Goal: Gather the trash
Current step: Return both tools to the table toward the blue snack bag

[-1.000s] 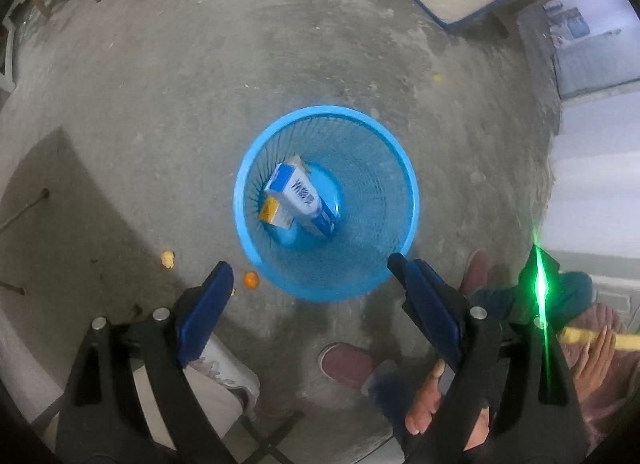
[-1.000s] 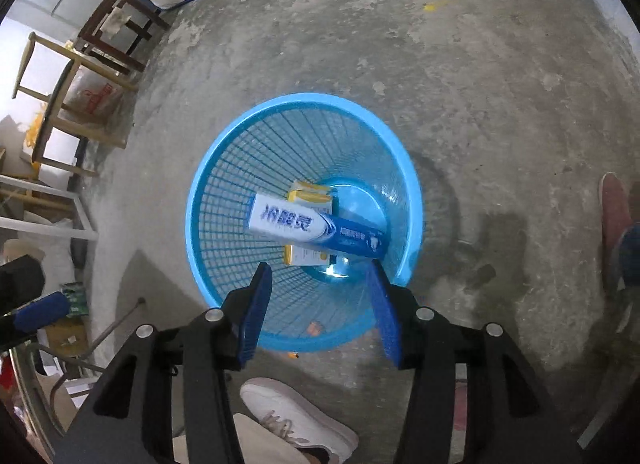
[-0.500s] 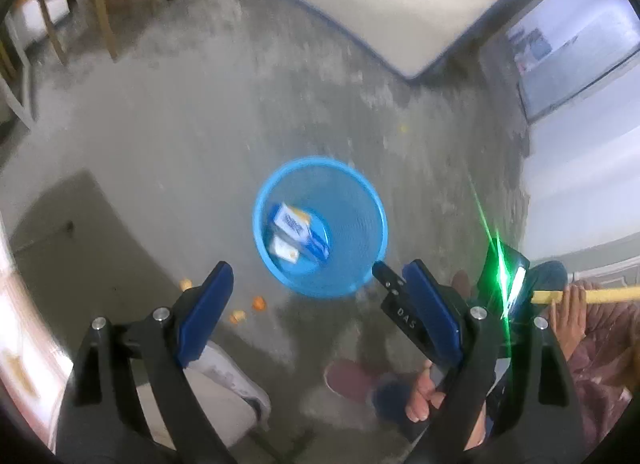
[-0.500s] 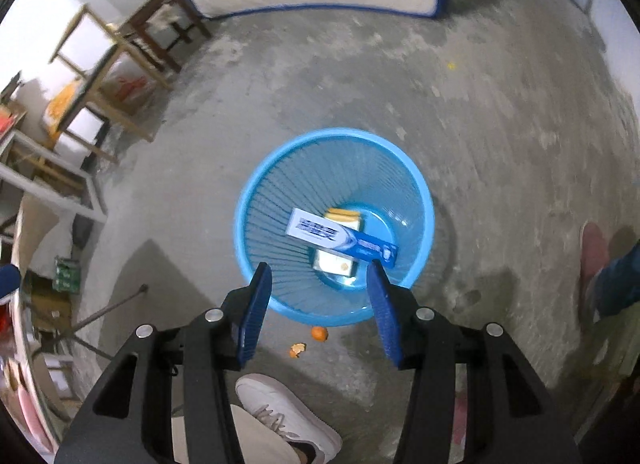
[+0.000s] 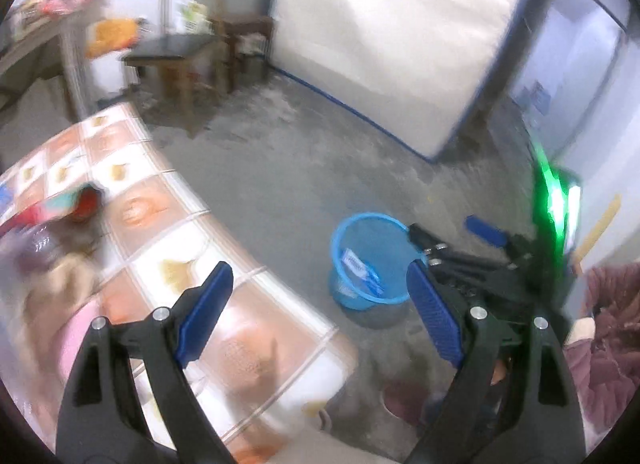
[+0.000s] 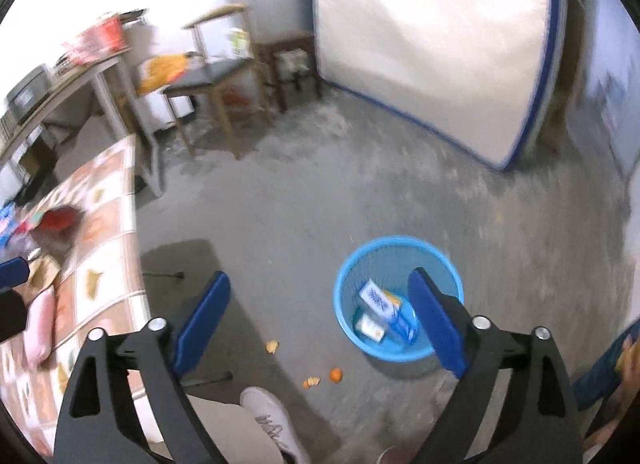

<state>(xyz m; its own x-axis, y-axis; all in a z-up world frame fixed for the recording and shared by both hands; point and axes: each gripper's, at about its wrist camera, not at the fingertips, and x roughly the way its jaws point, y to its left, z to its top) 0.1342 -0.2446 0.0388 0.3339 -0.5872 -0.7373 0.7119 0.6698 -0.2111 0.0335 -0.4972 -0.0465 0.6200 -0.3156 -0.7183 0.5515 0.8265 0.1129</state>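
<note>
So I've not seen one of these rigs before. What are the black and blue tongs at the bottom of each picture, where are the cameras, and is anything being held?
There is no robot here. A person holds a hand-held two-finger gripper in each hand, and a wide-angle camera on each one looks forward along its fingers. The black arms with blue pads are those fingers.

One picture comes from the left gripper, the other from the right gripper. The left is open and empty. The right gripper's jaws are opening, with nothing between them.

On the concrete floor stands a blue mesh basket with a blue and white carton and a smaller packet inside. Orange scraps lie on the floor beside it. At left is a table with a patterned cloth, with blurred clutter on it. A white shoe shows at the bottom.
</note>
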